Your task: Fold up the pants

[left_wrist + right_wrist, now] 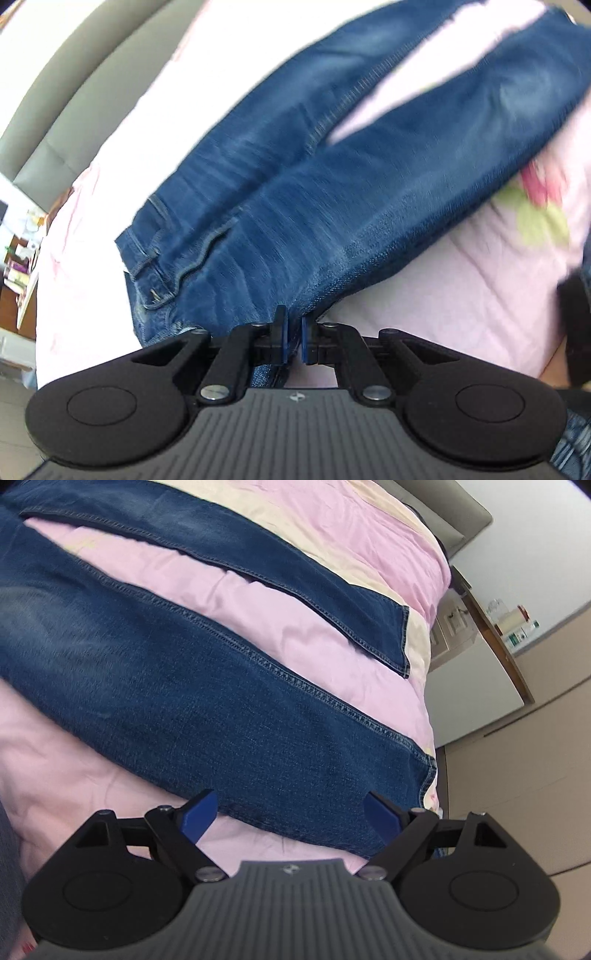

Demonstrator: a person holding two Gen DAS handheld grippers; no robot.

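Blue jeans (295,206) lie spread on a pink bed cover (443,295), legs apart, running up and to the right. In the left wrist view my left gripper (294,338) is shut on the near edge of the jeans at the hip, with denim pinched between its blue pads. In the right wrist view the nearer leg of the jeans (184,686) crosses the frame and its hem lies at the right. My right gripper (291,814) stands open, its blue fingers (197,814) apart just above that leg's near edge by the hem, with no fabric pinched.
The bed's right edge (428,701) drops to a tan floor (517,775). A white nightstand (476,686) with small items stands beside it. A grey headboard (48,110) lies at the left in the left wrist view. A dark object (576,325) sits at that view's right edge.
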